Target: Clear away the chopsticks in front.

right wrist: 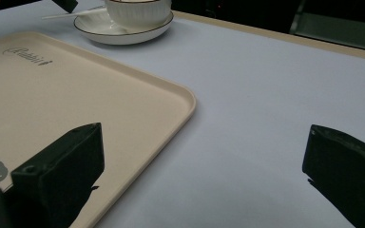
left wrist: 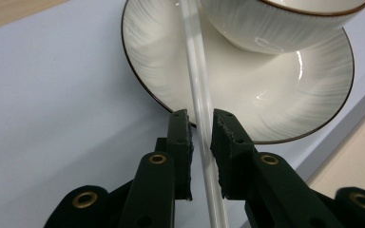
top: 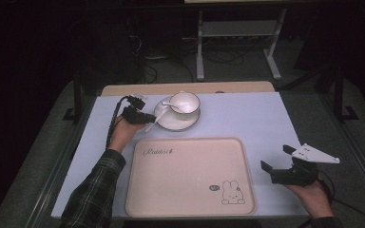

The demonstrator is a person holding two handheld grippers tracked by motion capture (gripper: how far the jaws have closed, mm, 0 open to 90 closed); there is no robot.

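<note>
Plaid-sleeved left hand point(top: 123, 130) outstretched, low

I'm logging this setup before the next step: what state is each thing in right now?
Spoon: handle between the left gripper's pads, bowl end resting in the cup.
Cup: upright on the saucer.
Saucer: flat on the table, beyond the tray.
Tray: flat, nothing on it.
Left gripper: shut on the spoon handle.
Right gripper: open, holding nothing, right of the tray.
</note>
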